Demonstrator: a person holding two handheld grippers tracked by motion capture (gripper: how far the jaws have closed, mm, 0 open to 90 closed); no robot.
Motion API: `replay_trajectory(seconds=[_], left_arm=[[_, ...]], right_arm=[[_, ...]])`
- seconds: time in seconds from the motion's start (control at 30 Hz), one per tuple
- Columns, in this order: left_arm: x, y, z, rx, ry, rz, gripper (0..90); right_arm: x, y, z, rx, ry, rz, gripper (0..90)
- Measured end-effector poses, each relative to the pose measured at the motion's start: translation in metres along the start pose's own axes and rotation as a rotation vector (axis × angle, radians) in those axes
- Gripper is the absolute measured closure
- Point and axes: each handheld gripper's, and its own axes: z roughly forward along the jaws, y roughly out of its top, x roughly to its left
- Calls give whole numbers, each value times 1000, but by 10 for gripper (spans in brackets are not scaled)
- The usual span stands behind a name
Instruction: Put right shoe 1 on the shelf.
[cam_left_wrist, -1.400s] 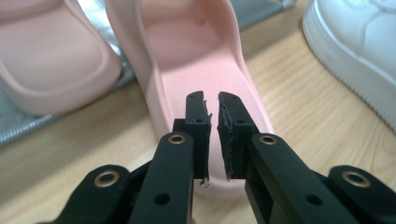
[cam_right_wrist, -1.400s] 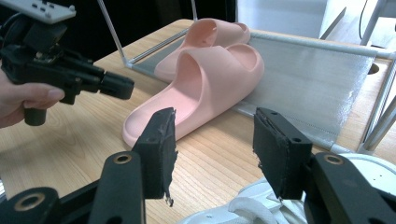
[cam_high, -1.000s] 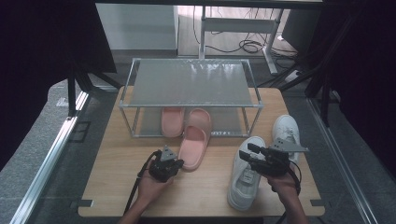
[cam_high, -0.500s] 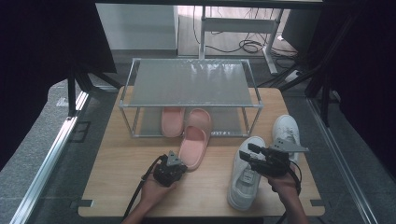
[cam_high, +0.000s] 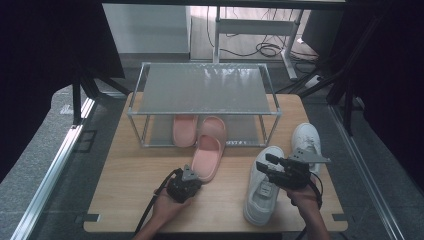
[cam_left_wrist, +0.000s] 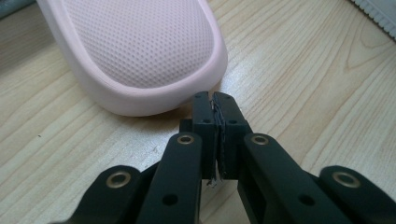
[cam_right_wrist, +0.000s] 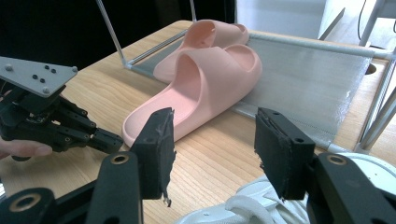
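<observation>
The left gripper (cam_high: 186, 181) rests low on the tabletop (cam_high: 130, 175), its jaws pressed together on nothing, their tips just beside the heel of the near pink slipper (cam_high: 208, 156). That slipper lies toe-first at the rack's (cam_high: 204, 89) lower shelf, touching a second pink slipper (cam_high: 184, 131) farther in. On the right, the right gripper (cam_high: 270, 169) hovers over a white sneaker (cam_high: 261, 192), jaws spread wide and empty. Another white sneaker (cam_high: 306, 140) lies beyond, to its right.
</observation>
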Motion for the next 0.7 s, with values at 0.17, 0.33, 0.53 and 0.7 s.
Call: replay_trajectory(seconds=[0.17,0.33,0.53,0.7], left_arm=[[2,1,3,3,-5,-5,885],[0,4,6,1,-9,-5,882],[-2,9,11,2,-18,-2,879],[-3,14,15,0,-18,0,878]], right_arm=[[0,0,0,-1,1,0,484],[0,0,0,0,0,0,484],[0,0,0,-3,-1,3,484],[0,0,-1,-3,0,3,484]])
